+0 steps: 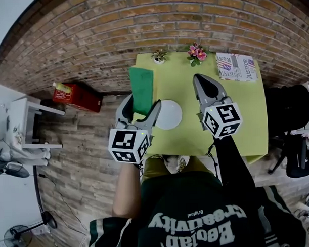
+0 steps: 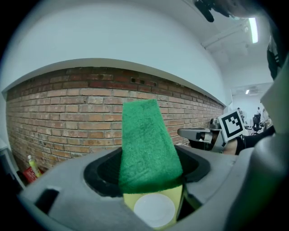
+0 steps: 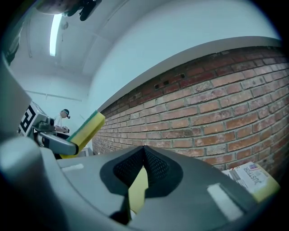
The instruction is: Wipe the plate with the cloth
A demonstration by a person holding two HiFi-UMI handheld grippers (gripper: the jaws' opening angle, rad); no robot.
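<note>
My left gripper [image 1: 142,110] is clamped on the green cloth [image 1: 142,88], which sticks out past the jaws, near the white plate [image 1: 168,114] on the yellow-green table [image 1: 240,117]. My right gripper [image 1: 204,86], jaws together and empty, is at the plate's right

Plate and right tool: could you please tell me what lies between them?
Nothing: the head view shows only bare yellow-green table between the plate and the right tool.

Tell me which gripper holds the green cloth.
The left gripper: the green cloth stands up between its jaws. The right gripper is shut and empty.
</note>
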